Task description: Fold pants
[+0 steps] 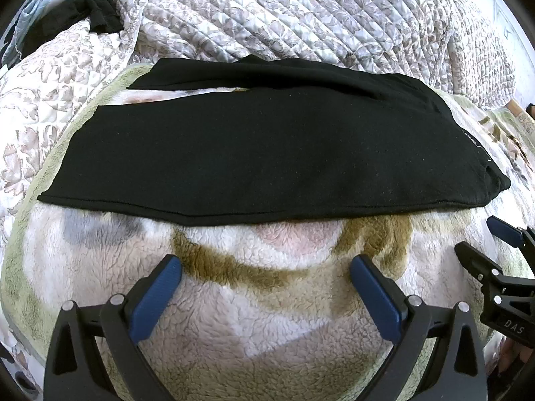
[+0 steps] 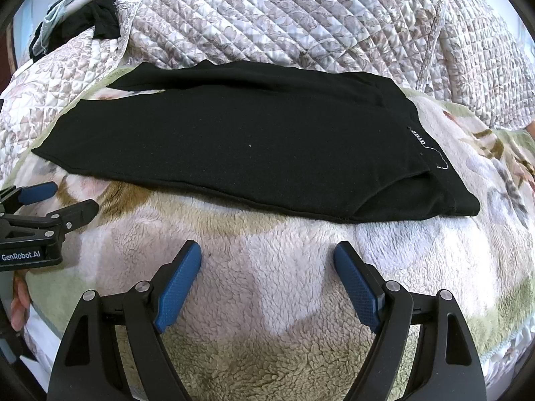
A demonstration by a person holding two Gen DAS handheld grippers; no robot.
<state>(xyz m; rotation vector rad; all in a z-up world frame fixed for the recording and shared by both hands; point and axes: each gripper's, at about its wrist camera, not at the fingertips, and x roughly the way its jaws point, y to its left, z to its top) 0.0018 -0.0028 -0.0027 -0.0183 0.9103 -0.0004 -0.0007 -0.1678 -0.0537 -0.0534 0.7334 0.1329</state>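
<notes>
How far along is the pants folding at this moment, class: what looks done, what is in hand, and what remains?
Done: the black pants lie flat on the fleece blanket, apparently one leg laid over the other, waistband to the right. In hand: nothing; the left gripper and right gripper are both open, short of the near edge, touching no cloth. Left: probably folding the long strip across its length into a compact bundle.
</notes>
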